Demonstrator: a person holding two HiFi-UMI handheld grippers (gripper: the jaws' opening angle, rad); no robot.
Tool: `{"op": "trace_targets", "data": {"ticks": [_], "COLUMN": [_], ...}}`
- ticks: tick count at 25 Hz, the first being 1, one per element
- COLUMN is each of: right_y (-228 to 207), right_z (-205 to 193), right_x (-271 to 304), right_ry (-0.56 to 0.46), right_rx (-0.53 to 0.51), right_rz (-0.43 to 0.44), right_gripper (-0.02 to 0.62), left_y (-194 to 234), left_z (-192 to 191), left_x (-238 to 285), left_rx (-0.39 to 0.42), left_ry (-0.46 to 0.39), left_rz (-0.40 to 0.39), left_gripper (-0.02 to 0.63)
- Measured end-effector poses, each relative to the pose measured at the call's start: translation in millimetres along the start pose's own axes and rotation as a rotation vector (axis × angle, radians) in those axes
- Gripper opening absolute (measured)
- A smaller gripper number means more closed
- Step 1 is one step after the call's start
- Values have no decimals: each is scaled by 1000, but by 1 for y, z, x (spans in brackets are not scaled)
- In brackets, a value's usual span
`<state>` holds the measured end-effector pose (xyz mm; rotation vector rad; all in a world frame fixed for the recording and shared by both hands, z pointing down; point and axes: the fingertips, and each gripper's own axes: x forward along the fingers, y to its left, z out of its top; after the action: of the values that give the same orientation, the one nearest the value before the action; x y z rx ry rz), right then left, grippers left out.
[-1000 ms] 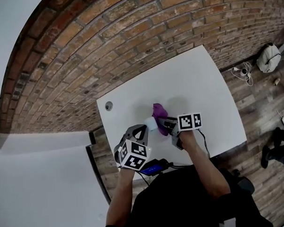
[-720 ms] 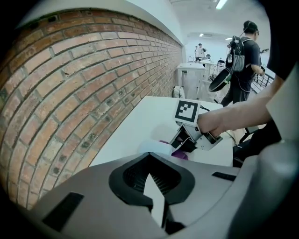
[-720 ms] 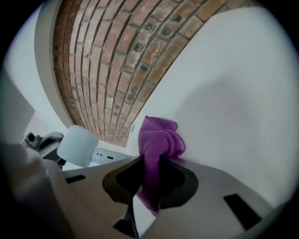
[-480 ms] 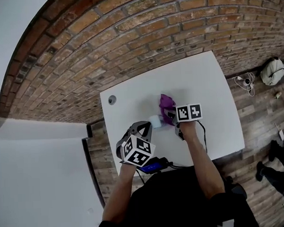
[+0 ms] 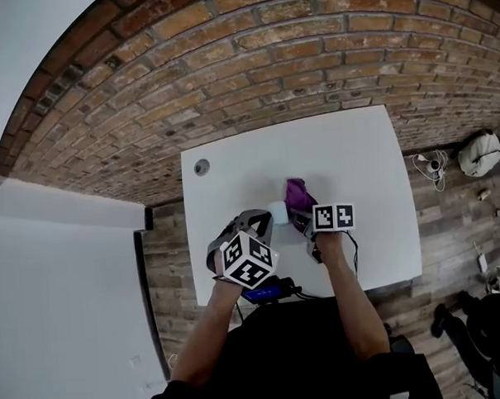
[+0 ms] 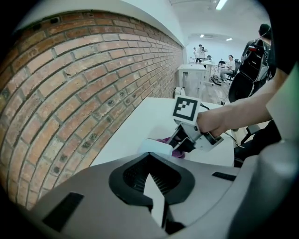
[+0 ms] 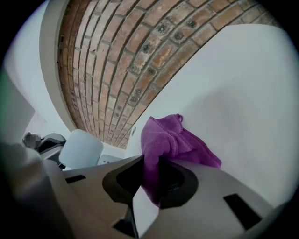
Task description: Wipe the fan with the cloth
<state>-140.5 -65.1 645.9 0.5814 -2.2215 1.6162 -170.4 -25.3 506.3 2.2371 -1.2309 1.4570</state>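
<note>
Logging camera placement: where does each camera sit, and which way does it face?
Head view: on the person's head, looking steeply down at the table; forearms, left gripper, right gripper show.
Left gripper view: on the left gripper, looking along its closed jaws past the fan to the right gripper and forearm.
Right gripper view: on the right gripper, looking along jaws clamped on the cloth toward the brick wall.
Shared: all three show fan and cloth.

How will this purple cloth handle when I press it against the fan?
Probably floppy: the purple cloth bunches and folds where the right gripper has its jaws shut on it. Likely light, since that one pinch carries the whole bundle. It may wad up rather than spread flat against the fan, so expect a small contact patch.
</note>
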Motion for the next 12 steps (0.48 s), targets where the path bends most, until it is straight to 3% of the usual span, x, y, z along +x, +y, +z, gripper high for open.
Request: {"op": "trace_targets", "data": {"ticks": [4, 6, 9, 12], "right_y": [5, 6, 17, 60], "right_z": [-64, -69, -13, 57], "right_x": [-18, -30, -47, -57], "right_ry": [146, 130, -6, -114], "right_rx": [18, 46, 0, -171], "right_rz": [62, 84, 93, 130], "right_gripper": [75, 75, 75, 75], "left_y": [0, 0, 2, 3], "left_z": [-2, -2, -3, -7], "left_x": [-1, -1, -4, -15], "left_rx": [-16, -35, -48, -51], "left_ry": [-19, -41, -63, -67], "left_rz": [-6, -21, -35, -50], "left_gripper": [-9, -9, 0, 0]}}
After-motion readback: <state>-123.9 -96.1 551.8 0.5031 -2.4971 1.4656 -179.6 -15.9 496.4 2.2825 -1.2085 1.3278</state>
